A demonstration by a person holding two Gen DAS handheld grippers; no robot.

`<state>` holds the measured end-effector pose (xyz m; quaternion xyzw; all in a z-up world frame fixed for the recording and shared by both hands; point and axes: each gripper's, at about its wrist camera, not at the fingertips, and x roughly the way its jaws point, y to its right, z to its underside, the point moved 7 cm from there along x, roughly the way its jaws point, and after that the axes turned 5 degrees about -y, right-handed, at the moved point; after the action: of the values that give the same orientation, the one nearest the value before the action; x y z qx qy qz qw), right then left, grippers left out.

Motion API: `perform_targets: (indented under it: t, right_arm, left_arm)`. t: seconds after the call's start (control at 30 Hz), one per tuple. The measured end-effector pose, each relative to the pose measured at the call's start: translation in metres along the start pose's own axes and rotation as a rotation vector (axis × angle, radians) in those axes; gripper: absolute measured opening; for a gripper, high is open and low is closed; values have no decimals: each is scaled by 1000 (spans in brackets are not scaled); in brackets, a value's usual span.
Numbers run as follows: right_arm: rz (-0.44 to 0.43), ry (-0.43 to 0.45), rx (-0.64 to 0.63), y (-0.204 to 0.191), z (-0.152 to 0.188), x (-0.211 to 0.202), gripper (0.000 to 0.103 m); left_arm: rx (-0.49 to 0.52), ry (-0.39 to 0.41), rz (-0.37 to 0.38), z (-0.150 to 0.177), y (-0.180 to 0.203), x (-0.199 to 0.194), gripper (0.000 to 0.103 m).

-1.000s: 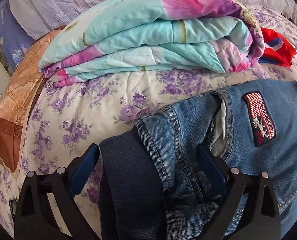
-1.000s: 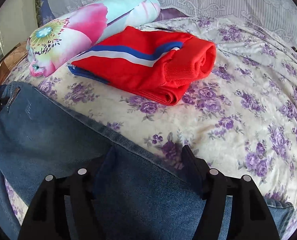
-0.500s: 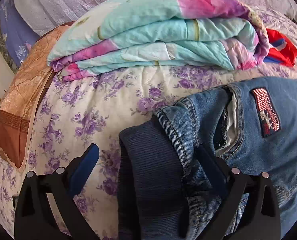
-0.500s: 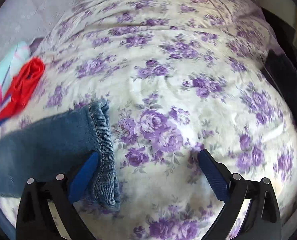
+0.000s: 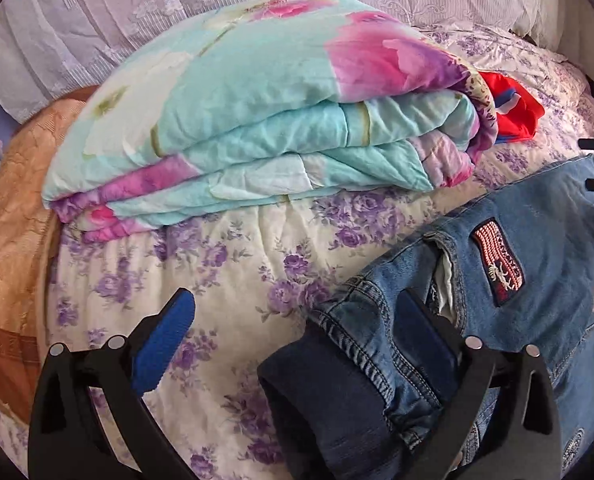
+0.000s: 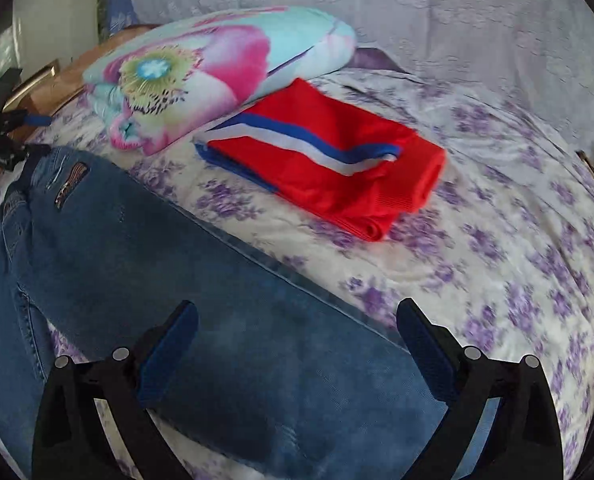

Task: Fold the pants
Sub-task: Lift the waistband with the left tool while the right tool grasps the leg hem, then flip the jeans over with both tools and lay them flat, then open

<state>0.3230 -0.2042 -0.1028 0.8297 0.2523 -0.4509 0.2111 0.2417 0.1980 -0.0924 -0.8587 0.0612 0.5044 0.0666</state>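
Across the floral bed (image 6: 497, 208) the jeans (image 6: 177, 280) lie unfolded, both left gripper (image 5: 293, 332) and right gripper (image 6: 297, 336) fingers spread wide, holding nothing.

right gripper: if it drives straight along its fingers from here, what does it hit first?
Likely the jeans: the right gripper stands open over the denim leg, which fills the gap. Past it comes the floral bedspread. Depth is unclear.

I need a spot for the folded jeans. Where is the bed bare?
Bare floral bedspread lies right of the folded red garment, and between the turquoise floral quilt and blue denim jeans. The headboard side is crowded.
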Motion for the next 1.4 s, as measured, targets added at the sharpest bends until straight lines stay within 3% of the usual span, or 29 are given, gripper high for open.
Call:
perform_targets:
  t: [0.13, 0.23, 0.33, 0.43, 0.53, 0.6, 0.63, 0.67, 0.7, 0.8, 0.97, 1.03, 1.13, 1.27, 1.4]
  right_arm:
    - [-106, -48, -25, -6, -15, 24, 100]
    - [-127, -106, -55, -5, -18, 45, 100]
    - [-206, -170, -43, -10, -16, 66, 100]
    - [-169, -160, -89, -19, -16, 73, 100]
    - [-130, -117, -72, -24, -14, 67, 95]
    - [-143, -71, -117, -38, -9, 51, 56]
    - [-110, -59, -141, -44, -5, 43, 19]
    - [-72, -67, -173, -50, 0, 38, 10]
    - [-44, -72, -198, -55, 4, 34, 8]
    - [-46, -28, -176, -61, 7, 0, 6]
    - [-85, 119, -139, -69, 31, -112, 6]
    - [-74, 124, -140, -84, 55, -149, 6]
    - [-138, 101, -141, -116, 102, -179, 6]
    - [-252, 67, -53, -145, 168, -178, 7]
    - [-270, -49, 23, -183, 227, -134, 13]
  left_arm:
    - [23, -160, 232, 14, 11, 29, 99]
    - [117, -177, 212, 19, 21, 36, 99]
    - [143, -195, 217, 20, 26, 38, 99]
    - [152, -193, 208, 19, 27, 40, 98]
    - [224, -157, 202, 19, 36, 33, 76]
    - [226, -150, 222, 17, 40, 26, 51]
    - [234, -149, 221, 17, 43, 23, 46]
    - [260, -143, 207, 18, 48, 17, 37]
    - [298, -132, 178, 18, 54, 12, 33]
    - [356, -90, 88, 14, 69, -8, 32]
    - [386, 48, 99, 17, 80, -88, 32]
    - [434, 102, 97, 28, 92, -128, 33]
    - [497, 165, 131, 66, 112, -177, 33]
    - [545, 162, 98, 140, 136, -189, 35]
    - [506, 64, 111, 208, 131, -154, 44]
